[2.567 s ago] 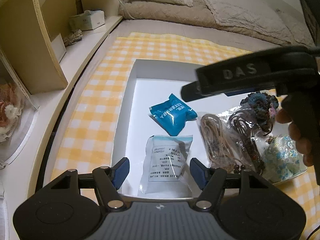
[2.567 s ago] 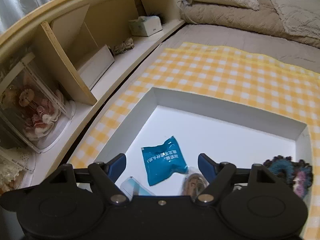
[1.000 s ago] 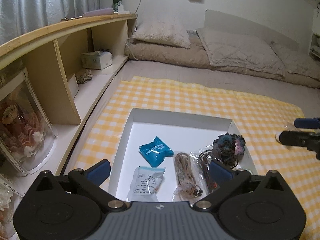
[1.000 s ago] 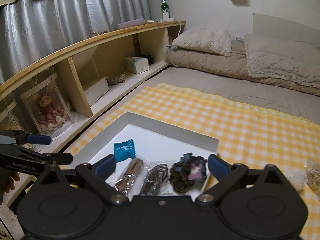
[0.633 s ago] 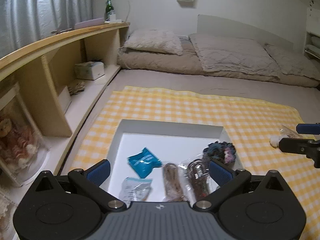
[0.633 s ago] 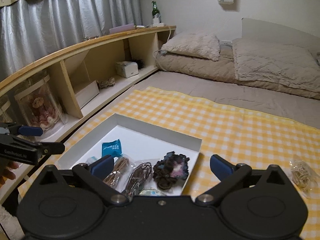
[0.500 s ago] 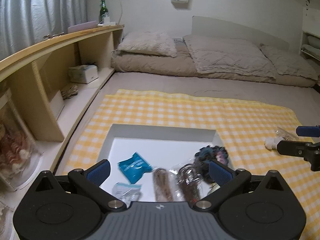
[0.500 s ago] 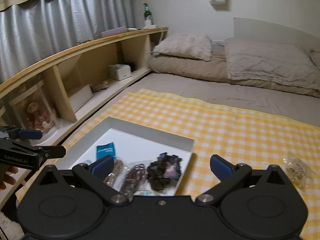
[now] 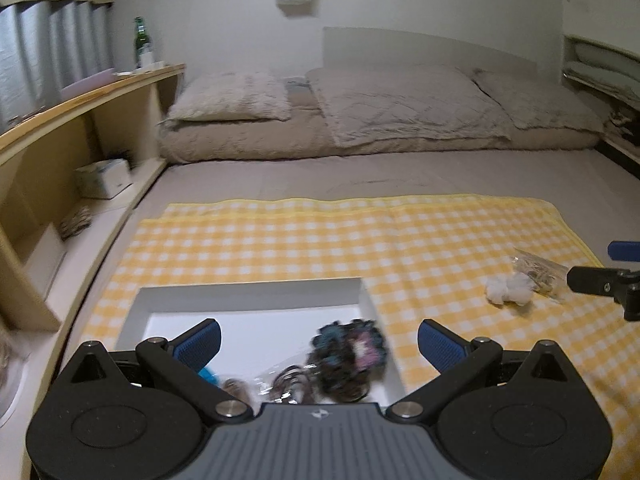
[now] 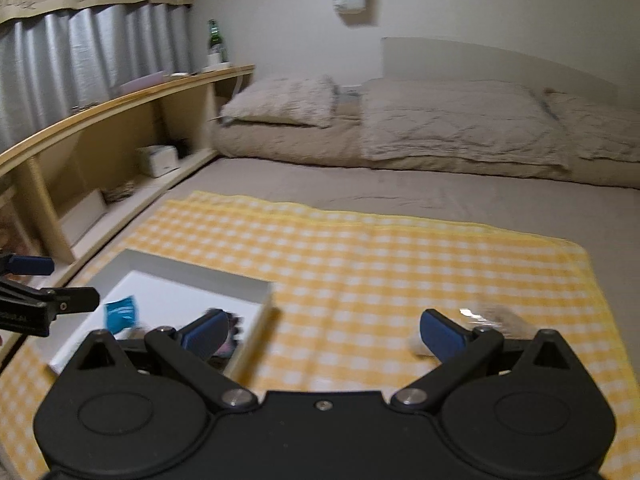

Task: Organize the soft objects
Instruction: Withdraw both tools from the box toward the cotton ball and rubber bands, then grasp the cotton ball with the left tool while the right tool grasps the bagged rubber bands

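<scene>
White cardboard tray (image 9: 256, 294), shallow, lies on the yellow checked cloth (image 9: 320, 240) toward its left side. Contents, as your left wrist camera shows them: one dark crocheted piece (image 9: 348, 354) with teal and pink in it, against the right wall; clear bags of cords (image 9: 286, 380) just left of it; one blue packet (image 10: 120, 312), mostly hidden behind your left finger and plainer in the right view. All are blurred.

Outside the tray, on the cloth's right part: white cotton puffs (image 9: 510, 292), touching or just beside a clear bag of tan bands (image 9: 540, 270). In the right view both are smeared and partly hidden behind your right finger.

Your left gripper (image 9: 319, 340) hangs above the tray's near end, jaws wide apart, nothing between them. Your right gripper (image 10: 324, 334) hangs above bare cloth between the tray and the loose items, jaws likewise wide apart and holding nothing.

Surroundings: grey bedding (image 9: 380, 176) beyond the cloth, with pillows (image 9: 232, 100) at the far wall; wooden shelf (image 9: 88, 92) along the left, bearing a green bottle (image 9: 141, 42) on top and a tissue box (image 9: 105, 178) below.
</scene>
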### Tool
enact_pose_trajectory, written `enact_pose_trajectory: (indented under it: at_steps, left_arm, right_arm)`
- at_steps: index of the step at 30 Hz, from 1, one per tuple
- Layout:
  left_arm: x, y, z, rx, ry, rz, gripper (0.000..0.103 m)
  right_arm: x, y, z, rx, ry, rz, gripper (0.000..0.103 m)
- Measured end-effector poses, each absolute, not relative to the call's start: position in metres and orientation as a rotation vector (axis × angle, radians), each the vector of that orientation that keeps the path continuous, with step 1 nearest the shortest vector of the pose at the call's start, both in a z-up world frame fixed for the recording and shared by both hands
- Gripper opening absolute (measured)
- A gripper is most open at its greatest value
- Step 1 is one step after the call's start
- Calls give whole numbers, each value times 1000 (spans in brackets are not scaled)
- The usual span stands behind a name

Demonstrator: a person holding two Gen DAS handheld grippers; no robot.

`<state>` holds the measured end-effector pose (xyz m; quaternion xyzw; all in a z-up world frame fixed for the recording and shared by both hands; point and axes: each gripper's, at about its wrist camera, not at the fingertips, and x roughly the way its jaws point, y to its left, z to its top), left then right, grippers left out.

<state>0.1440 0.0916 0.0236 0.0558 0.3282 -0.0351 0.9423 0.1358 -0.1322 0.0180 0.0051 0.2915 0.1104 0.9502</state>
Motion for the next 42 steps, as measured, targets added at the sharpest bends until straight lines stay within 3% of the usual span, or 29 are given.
enact_pose_trajectory:
  at_steps: [32, 34, 35, 36, 42]
  left_arm:
    - [246, -70, -39, 21, 742, -300, 103]
    - [250, -73, -44, 25, 741, -304, 103]
    - [252, -74, -46, 31, 741, -314, 103]
    - [254, -76, -49, 38, 740, -327, 103]
    - [269, -83, -66, 37, 746, -382, 103]
  right_arm:
    - [189, -297, -15, 154, 594, -172, 102]
    - [201, -305, -20, 165, 598, -167, 82]
    - [209, -308, -22, 163, 607, -181, 54]
    - [216, -311, -25, 162, 619, -186, 33]
    - [262, -315, -54, 169, 661, -131, 24]
